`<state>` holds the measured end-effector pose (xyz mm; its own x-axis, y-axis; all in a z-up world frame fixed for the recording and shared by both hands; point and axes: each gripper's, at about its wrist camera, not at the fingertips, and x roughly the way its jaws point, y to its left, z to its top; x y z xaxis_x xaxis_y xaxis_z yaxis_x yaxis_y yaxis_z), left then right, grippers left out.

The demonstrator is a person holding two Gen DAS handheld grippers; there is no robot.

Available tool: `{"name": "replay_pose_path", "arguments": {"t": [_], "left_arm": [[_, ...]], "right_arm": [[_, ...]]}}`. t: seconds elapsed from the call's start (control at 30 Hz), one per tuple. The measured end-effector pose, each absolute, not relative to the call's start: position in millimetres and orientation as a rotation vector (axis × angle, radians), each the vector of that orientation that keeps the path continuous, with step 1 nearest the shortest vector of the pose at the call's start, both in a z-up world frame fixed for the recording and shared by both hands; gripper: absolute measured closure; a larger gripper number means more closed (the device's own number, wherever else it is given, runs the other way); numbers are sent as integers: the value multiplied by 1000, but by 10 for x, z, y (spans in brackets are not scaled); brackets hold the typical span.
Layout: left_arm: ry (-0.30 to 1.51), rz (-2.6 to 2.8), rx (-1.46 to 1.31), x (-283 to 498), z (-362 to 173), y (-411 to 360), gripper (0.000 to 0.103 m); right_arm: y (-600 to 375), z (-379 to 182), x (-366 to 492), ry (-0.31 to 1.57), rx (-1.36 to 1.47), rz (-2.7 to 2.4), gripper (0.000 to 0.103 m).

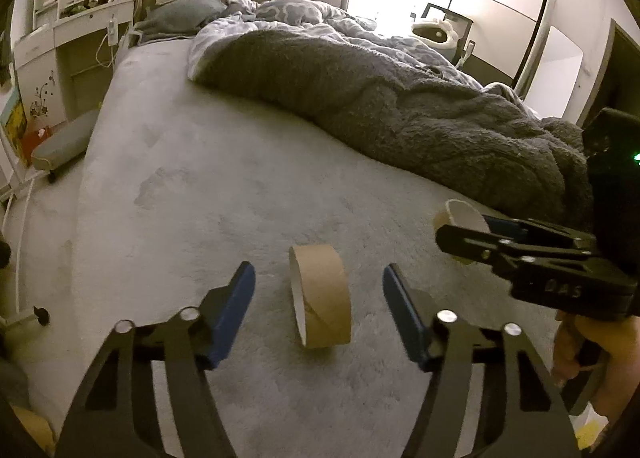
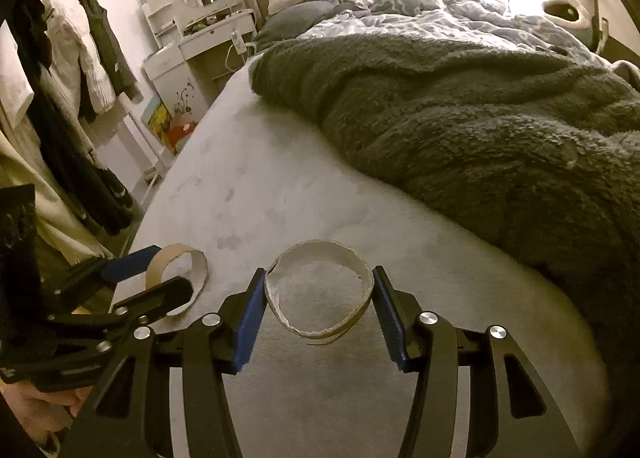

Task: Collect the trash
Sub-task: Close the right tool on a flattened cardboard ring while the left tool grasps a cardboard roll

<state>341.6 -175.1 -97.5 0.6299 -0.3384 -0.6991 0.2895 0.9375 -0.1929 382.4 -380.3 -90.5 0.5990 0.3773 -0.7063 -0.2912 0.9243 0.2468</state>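
Cardboard rings, two of them, are the trash in sight, both standing on the bare pale sheet of the bed (image 1: 180,186) near its foot, with a rumpled grey blanket (image 1: 400,106) heaped behind them. The right tongs (image 2: 319,300) are closed on the thinner ring (image 2: 320,258): in the right wrist view both blue pads press its sides, and it bows slightly between them. Whether it has left the sheet I cannot tell. The left tongs (image 1: 319,290) stand part open around the wider ring (image 1: 324,298), one pad on each side with a clear gap, so nothing is gripped there yet.

As I judge it, the collecting is at an early stage. One ring is secured, the other is lined up but not taken. Left to do: close the left tongs on the wider ring, lift both and carry them to a bin or bag. No such container shows in either view, so where they must go cannot be told.
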Motion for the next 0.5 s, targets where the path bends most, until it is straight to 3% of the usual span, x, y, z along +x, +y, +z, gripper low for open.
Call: {"name": "replay_pose_path", "arguments": {"t": [0.5], "left_arm": [[823, -325, -57, 3552, -1103, -1878, 78]], "right_arm": [[-3905, -890, 3785, 840, 112, 394, 50]]}}
